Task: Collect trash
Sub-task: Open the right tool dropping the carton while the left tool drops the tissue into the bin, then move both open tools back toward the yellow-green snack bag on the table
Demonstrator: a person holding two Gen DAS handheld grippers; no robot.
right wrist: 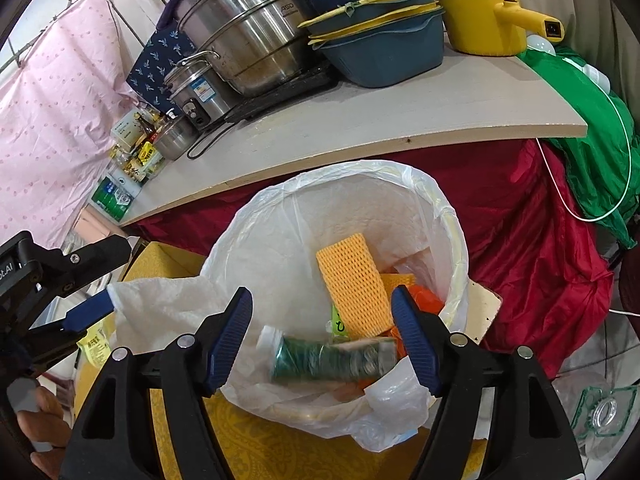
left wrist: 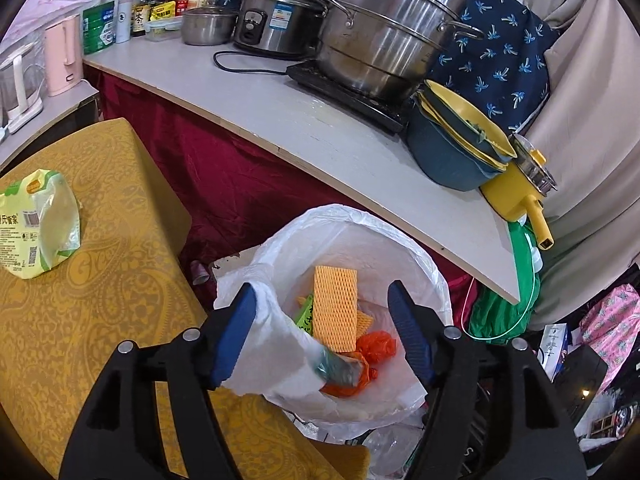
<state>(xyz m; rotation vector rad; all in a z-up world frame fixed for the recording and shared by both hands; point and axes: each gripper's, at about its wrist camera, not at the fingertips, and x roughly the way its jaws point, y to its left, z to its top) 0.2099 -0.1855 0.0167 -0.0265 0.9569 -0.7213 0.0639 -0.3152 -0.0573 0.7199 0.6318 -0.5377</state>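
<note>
A bin (left wrist: 420, 256) (right wrist: 456, 240) lined with a white plastic bag stands below both grippers. Inside lie an orange foam net (left wrist: 335, 308) (right wrist: 352, 288), a red-orange plastic bag (left wrist: 376, 346) and green wrappers. A green bottle (right wrist: 332, 360) (left wrist: 336, 368) shows blurred inside the bin mouth, touching neither gripper's pads. My left gripper (left wrist: 322, 292) (right wrist: 118, 272) is open over the bin's near rim; a loose liner flap (left wrist: 280, 332) (right wrist: 160, 300) lies against its left finger. My right gripper (right wrist: 322, 296) is open above the bin.
A yellow patterned cloth surface (left wrist: 100, 320) adjoins the bin, with a green snack bag (left wrist: 36, 224) on it. Behind, a grey counter (left wrist: 320, 132) overhangs the bin, carrying steel pots (left wrist: 384, 28), blue basins (left wrist: 452, 148) and a yellow pot (right wrist: 480, 20). A hand (right wrist: 40, 420) shows at lower left.
</note>
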